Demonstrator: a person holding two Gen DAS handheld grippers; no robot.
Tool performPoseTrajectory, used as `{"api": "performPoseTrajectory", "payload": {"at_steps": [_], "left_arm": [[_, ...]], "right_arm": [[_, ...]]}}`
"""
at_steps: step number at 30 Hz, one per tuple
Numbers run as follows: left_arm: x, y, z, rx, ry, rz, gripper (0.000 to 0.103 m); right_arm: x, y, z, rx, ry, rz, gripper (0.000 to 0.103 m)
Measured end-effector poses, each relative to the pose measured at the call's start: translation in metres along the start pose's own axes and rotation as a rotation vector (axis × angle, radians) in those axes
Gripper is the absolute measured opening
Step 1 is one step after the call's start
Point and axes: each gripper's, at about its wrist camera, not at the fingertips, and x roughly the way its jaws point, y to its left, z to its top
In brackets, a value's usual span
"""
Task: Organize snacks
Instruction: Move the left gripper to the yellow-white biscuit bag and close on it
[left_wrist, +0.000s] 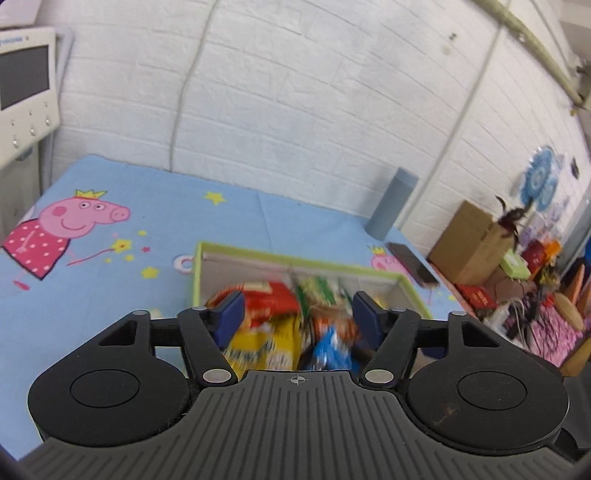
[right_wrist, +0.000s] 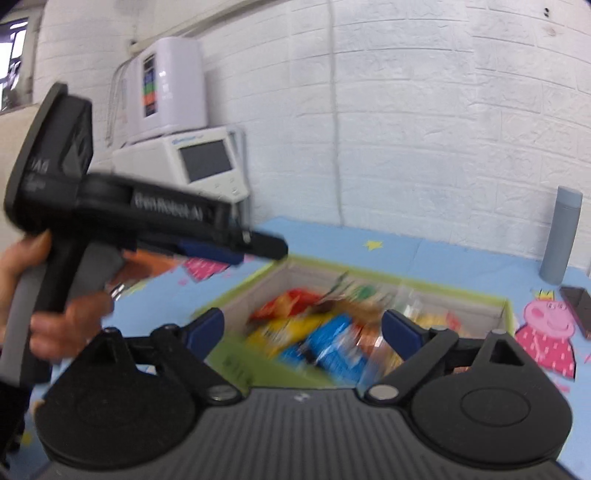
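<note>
Several snack packets (left_wrist: 291, 325) piled in green-rimmed cardboard box (left_wrist: 197, 273): red, yellow, blue, orange and green wrappers, all blurred, print unreadable. Packets heaped toward near half of box; far inner wall bare and pale. Box resting on blue cartoon-pig cloth (left_wrist: 155, 206) covering surface, roughly mid-surface.

Left gripper (left_wrist: 297, 314) above near edge of box, pointing down toward packets. Jaws parted about halfway; nothing pinched between blue pads (left_wrist: 231, 314), packets visible through gap. Seen from right wrist view, same gripper at upper left, gripped by left hand (right_wrist: 55, 317); orange-red shape just under its body, too blurred to identify.

Right gripper (right_wrist: 303, 332) also over near edge of box, jaws spread wide, empty; packets lying below and between pads, not touched.

Grey cylindrical bottle (left_wrist: 391, 203) upright near white brick wall (left_wrist: 314, 92), beyond far right corner of box. Dark phone (left_wrist: 412, 264) flat on cloth beside bottle. White machine with screen (right_wrist: 207, 162) at left edge of surface. Brown carton (left_wrist: 467, 242) and mixed clutter off to right.
</note>
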Motion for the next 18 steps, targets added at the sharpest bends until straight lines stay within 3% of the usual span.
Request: {"api": "performPoseTrajectory", "payload": {"at_steps": [2,5,8,11,14,15,16,18], "left_arm": [[-0.012,0.004,-0.02,0.026,0.041,0.014,0.054],[-0.007,0.011,-0.048,0.072,0.164,0.017,0.052],[0.013,0.016,-0.061,0.082,0.258,0.014,0.049],[0.036,0.018,-0.067,0.082,0.313,0.007,0.046],[0.051,0.018,-0.07,0.091,0.332,0.021,0.044],[0.054,0.02,-0.071,0.074,0.338,0.011,0.041],[0.054,0.02,-0.073,0.064,0.337,-0.009,0.031],[0.052,0.019,-0.076,0.062,0.334,-0.022,0.027]], "right_arm": [[-0.009,0.014,-0.028,0.01,0.062,0.045,0.094],[-0.013,0.037,-0.067,0.025,0.16,0.101,0.094],[-0.016,0.047,-0.092,0.031,0.195,0.099,0.094],[-0.002,0.049,-0.091,0.068,0.207,0.099,0.094],[0.014,0.055,-0.087,0.018,0.214,0.075,0.094],[0.02,0.056,-0.087,0.001,0.224,0.07,0.094],[0.025,0.054,-0.088,-0.004,0.233,0.07,0.094],[0.029,0.048,-0.09,0.006,0.244,0.068,0.094]]}}
